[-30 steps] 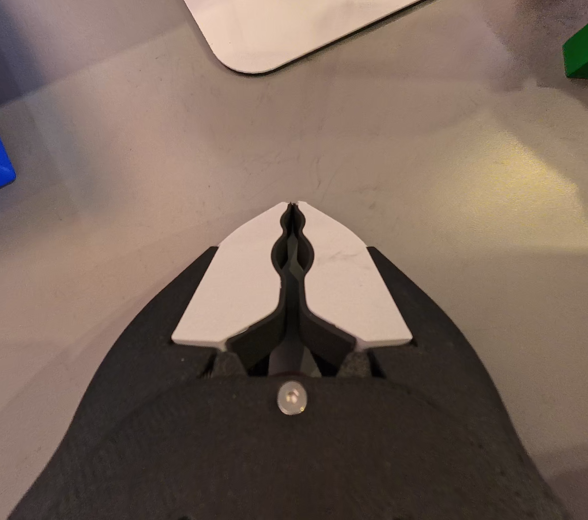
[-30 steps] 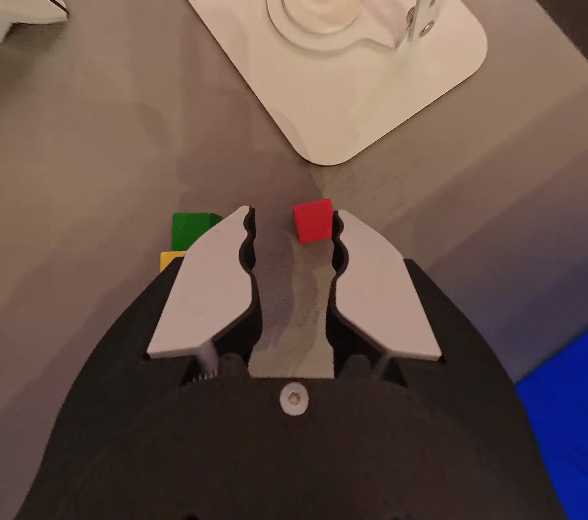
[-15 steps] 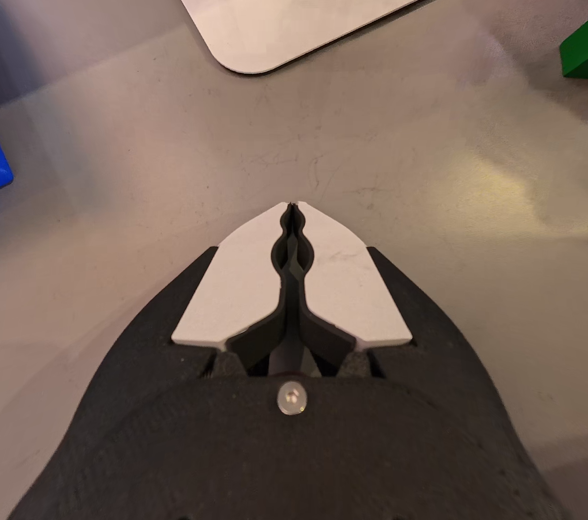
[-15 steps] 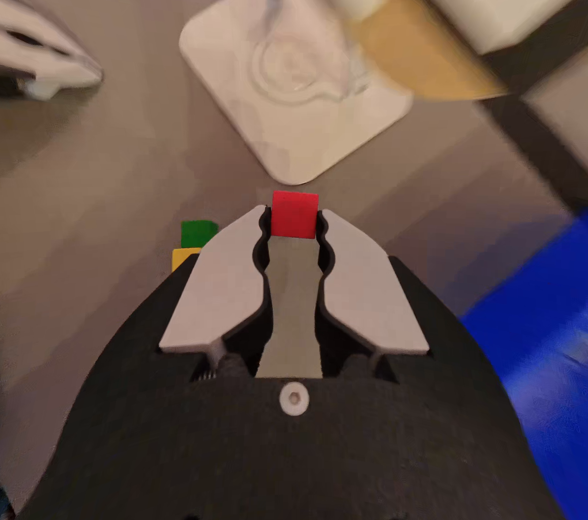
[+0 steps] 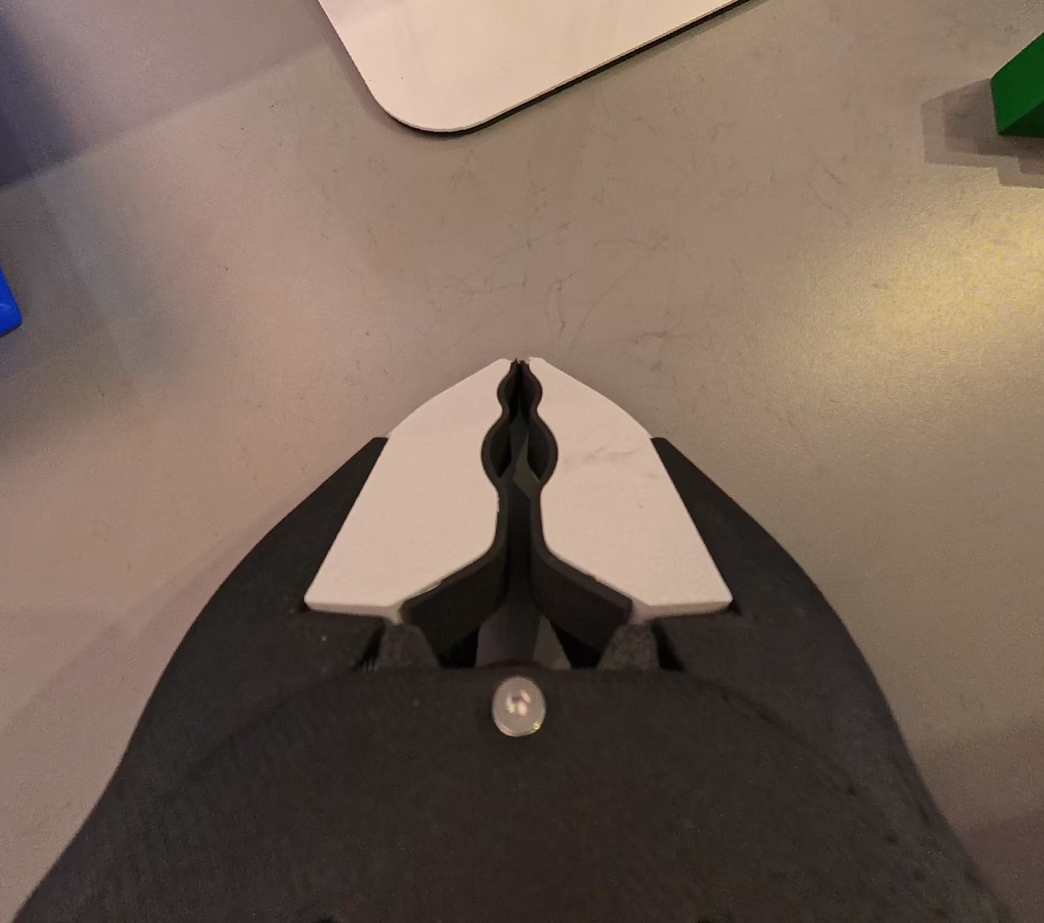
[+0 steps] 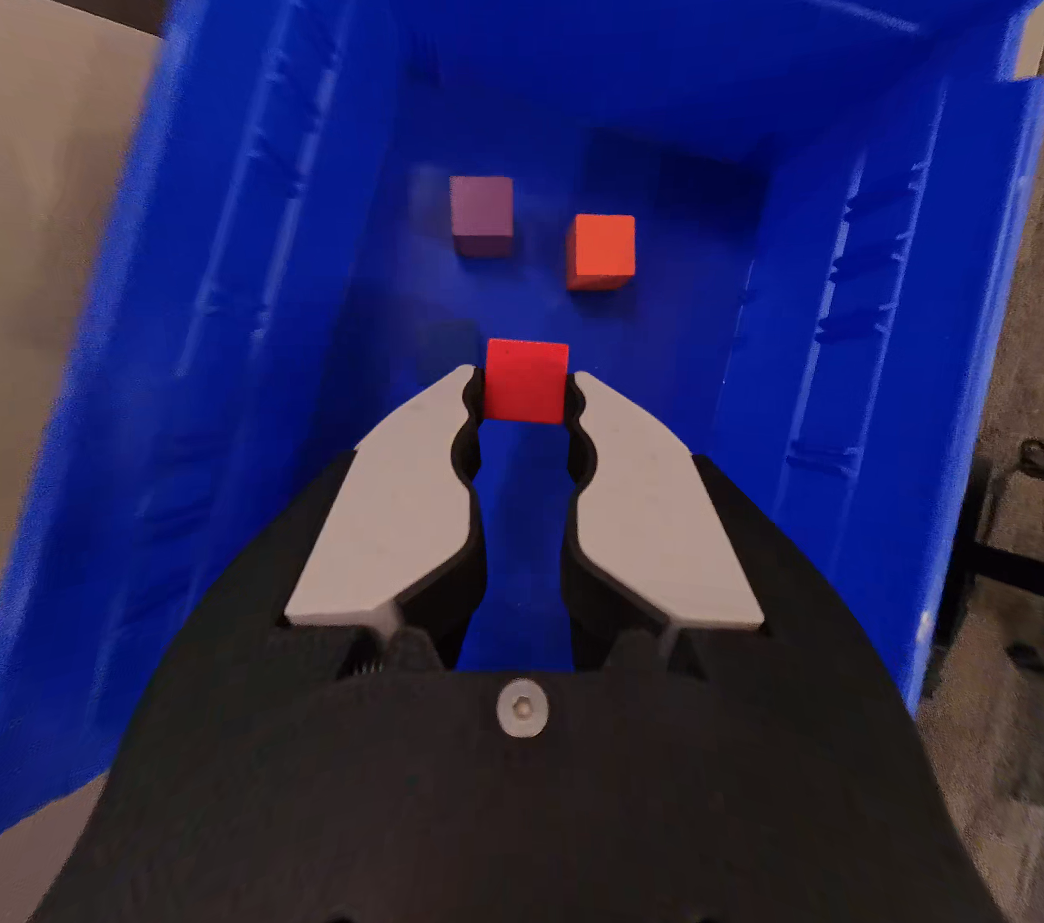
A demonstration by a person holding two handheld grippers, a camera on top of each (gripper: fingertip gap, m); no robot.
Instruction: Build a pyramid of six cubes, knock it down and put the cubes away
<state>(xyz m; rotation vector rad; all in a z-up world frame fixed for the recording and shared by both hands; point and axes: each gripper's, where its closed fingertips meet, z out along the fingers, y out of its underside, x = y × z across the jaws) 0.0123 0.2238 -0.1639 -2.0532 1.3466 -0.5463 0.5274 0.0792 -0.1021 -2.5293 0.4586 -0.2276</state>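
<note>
A red cube is gripped between the tips of the right gripper, with both pads pressed on its sides. It is held above the inside of a blue bin. Ahead of the tips, a purple cube and an orange cube are seen lying on the bin floor, a little apart. The left gripper is closed with nothing in it, over a grey table. A white plate-like base is seen ahead, and a green cube far to its right.
</note>
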